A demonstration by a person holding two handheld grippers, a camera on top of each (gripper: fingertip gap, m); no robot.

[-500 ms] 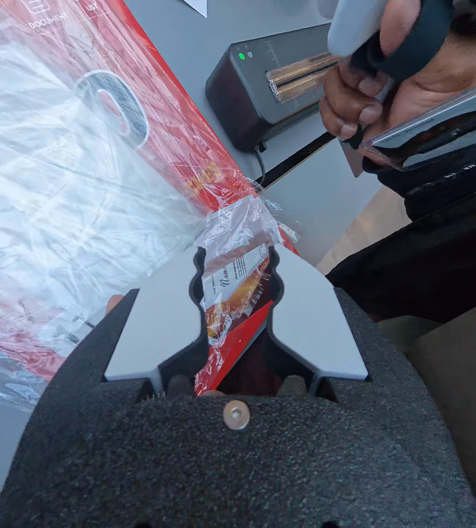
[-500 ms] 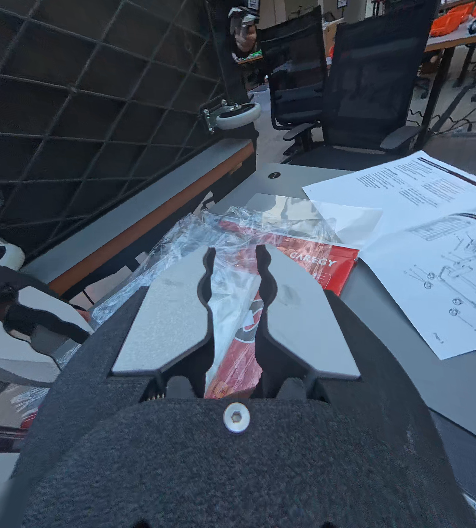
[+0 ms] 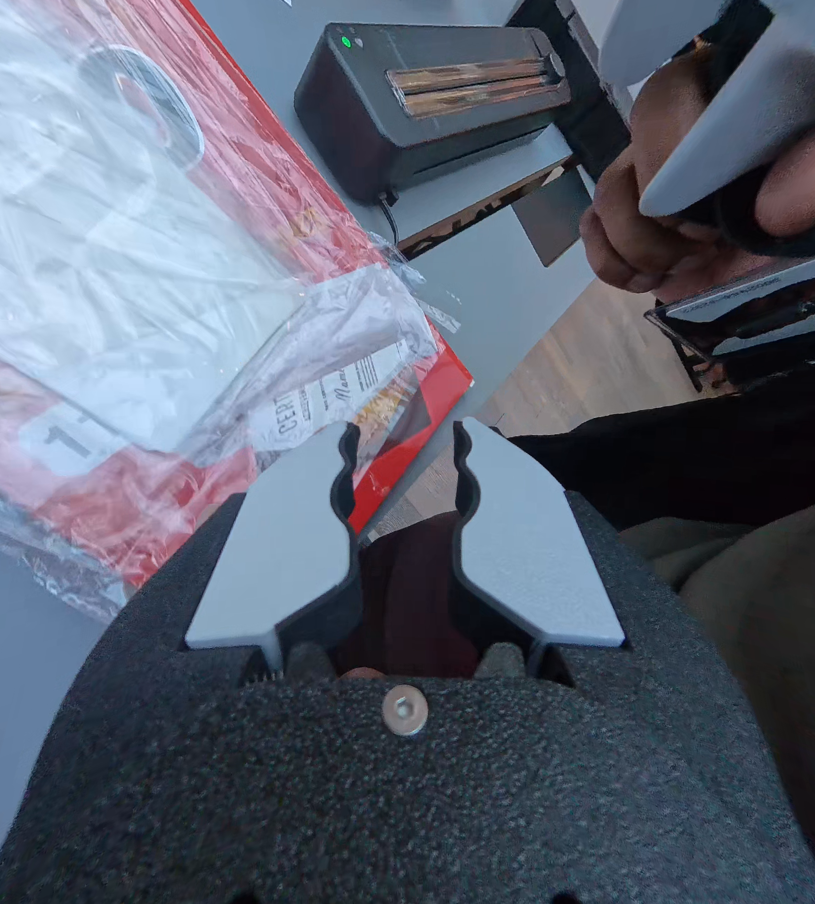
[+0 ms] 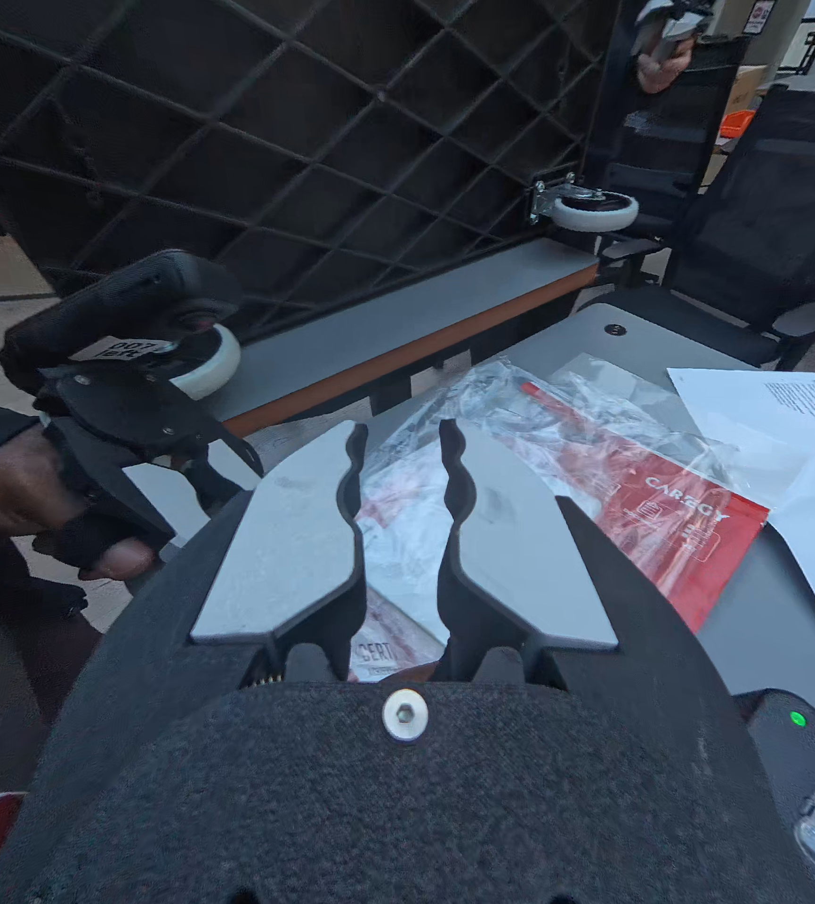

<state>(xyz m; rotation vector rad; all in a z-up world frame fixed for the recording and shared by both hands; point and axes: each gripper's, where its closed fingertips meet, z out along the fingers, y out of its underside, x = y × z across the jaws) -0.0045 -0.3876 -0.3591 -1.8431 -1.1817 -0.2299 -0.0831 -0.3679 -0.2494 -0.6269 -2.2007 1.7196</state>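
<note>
We hold both the left hand-held gripper (image 3: 403,433) and right hand-held gripper (image 4: 401,430) with jaws apart and empty beside the plastic-wrapped red packet (image 3: 116,254) lying on the grey desk (image 3: 483,274) near the black laminator (image 3: 425,107).

Left tongs (image 3: 404,430) – pale grey finger plates with black wavy inner edges, on a black speckled body. Right tongs (image 4: 403,430) – the same grey and black. Packet (image 3: 425,391) – bright red card with white panels and an orange patch, under clear crinkled plastic wrap (image 3: 102,220) with white glare. Worktop (image 3: 493,274) – flat blue-grey with an orange-brown edge. Machine (image 3: 425,102) – black, 1 green light, copper-toned slot. Paper sheets (image 4: 787,440) – white with black print. Net (image 4: 297,122) – black diamond mesh. Caster wheel (image 4: 591,210) – white with a dark hub.
</note>
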